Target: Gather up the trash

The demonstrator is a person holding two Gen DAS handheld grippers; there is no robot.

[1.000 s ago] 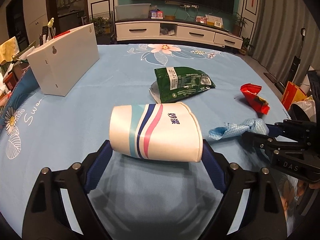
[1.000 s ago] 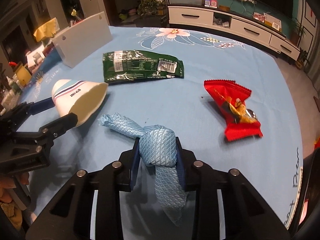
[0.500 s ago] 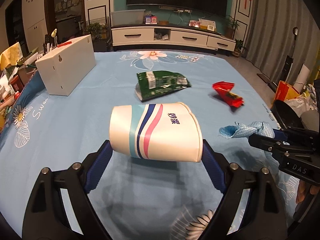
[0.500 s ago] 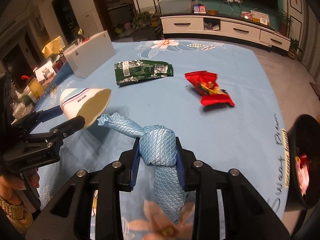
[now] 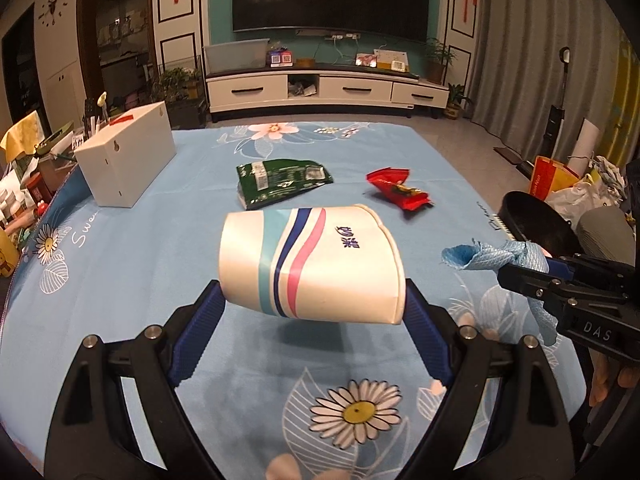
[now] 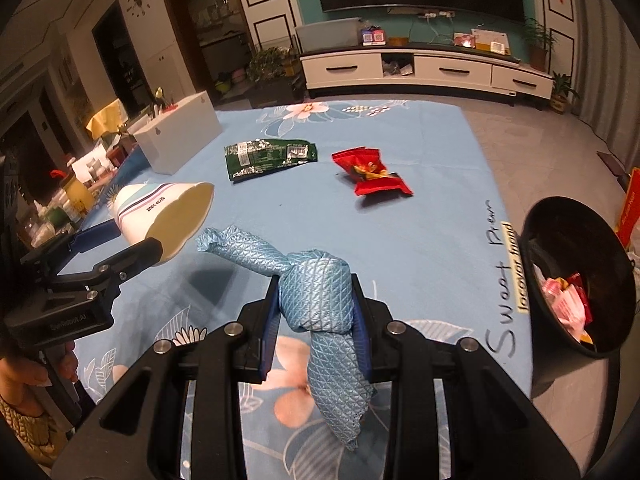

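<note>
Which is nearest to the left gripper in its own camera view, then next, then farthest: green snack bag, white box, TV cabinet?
1. Green snack bag, mid-table, just beyond the held paper cup.
2. White box, far left table edge.
3. TV cabinet, on the floor past the table.

Both grippers have risen and drawn back from the counter (image 5: 132, 264); a black bin (image 6: 576, 280) holding wrappers has come into view at right.

The round black plastic trash bin (image 6: 536, 256) is cut off by the right edge in the right wrist view, and the crumpled wrappers inside are too jumbled to tell apart. Small print on the flattened green foil snack bag (image 5: 280, 182) is unreadable. The white striped paper cup (image 5: 308, 264) hides the tabletop (image 5: 140, 264) beneath it.
</note>
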